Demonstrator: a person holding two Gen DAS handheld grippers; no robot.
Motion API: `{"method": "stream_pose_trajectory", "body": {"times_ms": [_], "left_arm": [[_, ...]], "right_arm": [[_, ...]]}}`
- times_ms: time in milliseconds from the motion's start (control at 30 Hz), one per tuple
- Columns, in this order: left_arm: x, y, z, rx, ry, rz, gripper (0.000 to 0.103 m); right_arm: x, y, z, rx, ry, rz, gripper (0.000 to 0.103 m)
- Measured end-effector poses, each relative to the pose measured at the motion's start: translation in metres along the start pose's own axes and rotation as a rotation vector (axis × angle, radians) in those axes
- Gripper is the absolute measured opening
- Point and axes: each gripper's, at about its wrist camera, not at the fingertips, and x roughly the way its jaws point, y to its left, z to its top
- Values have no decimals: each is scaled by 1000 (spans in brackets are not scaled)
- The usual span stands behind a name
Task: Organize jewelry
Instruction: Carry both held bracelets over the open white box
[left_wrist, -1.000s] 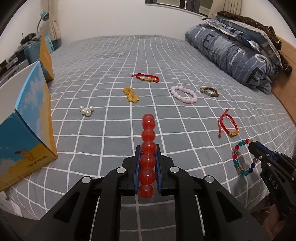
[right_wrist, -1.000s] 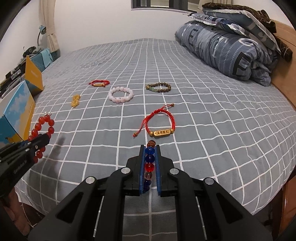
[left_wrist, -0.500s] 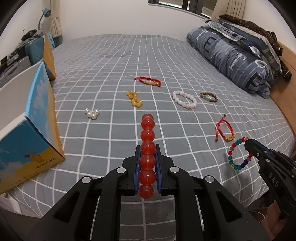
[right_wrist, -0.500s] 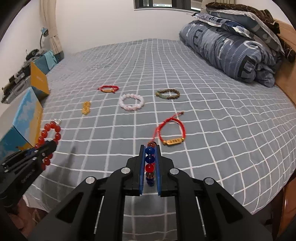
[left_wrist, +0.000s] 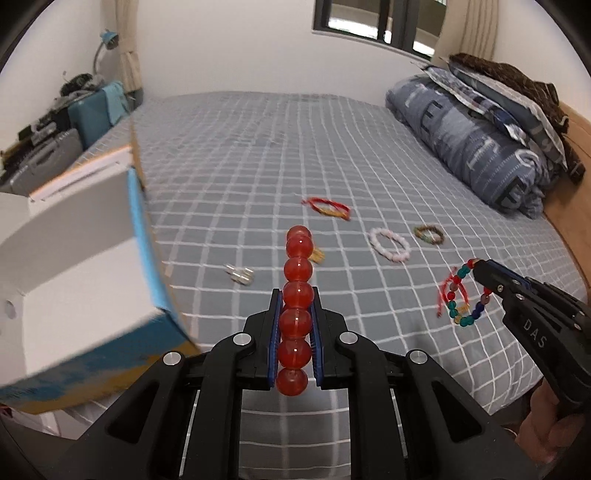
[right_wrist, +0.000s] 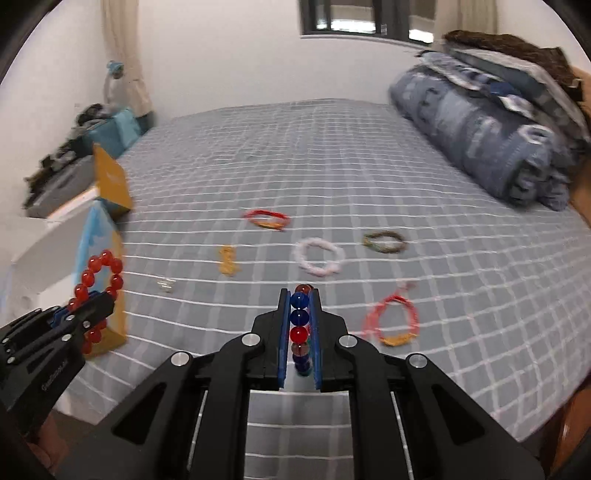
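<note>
My left gripper (left_wrist: 295, 295) is shut on a red bead bracelet (left_wrist: 297, 267), which sticks up edge-on between the blue pads, above the grey checked bed (left_wrist: 258, 166). An open blue and yellow box (left_wrist: 74, 258) with a white inside fills the left of the left wrist view. My right gripper (right_wrist: 300, 295) is shut on a multicoloured bead bracelet (right_wrist: 299, 334), also off the bed. In the right wrist view the left gripper (right_wrist: 99, 301) and its red bracelet (right_wrist: 110, 266) hang in front of the box (right_wrist: 55, 240).
Several pieces lie on the bed: a red cord bracelet (right_wrist: 266, 218), yellow beads (right_wrist: 227, 260), a pink bead bracelet (right_wrist: 306, 266), a brown bracelet (right_wrist: 384, 242), a pearl piece (left_wrist: 240, 275) and a red cord bracelet with a gold plate (right_wrist: 393, 321). A folded quilt (left_wrist: 480, 147) lies at the right.
Both grippers have risen from the bed, each still holding its bracelet. The box now looms larger and closer at the left of the left wrist view.
</note>
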Motion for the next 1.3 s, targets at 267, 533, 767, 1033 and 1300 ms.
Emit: {"method": "stream_pose_trajectory", "body": {"times_ms": [267,533,767,1033,1300], "left_arm": [[-31,60,23,-55,-21,98,13],[-55,132,26,-135,-4,203,13],[-66,204,6,-245,12,304,13],[-56,261,-28,-338,81,369,13],[-35,284,-40,-383,159,385,13]], "right_arm": [[1,72,41,-82,-12,81,9],[6,166,64,-193,-23,188,9],[14,246,62,-285,-3,322,9],[40,315,36,-371,56,380,9],[85,336,17,-382,203,340,9]]}}
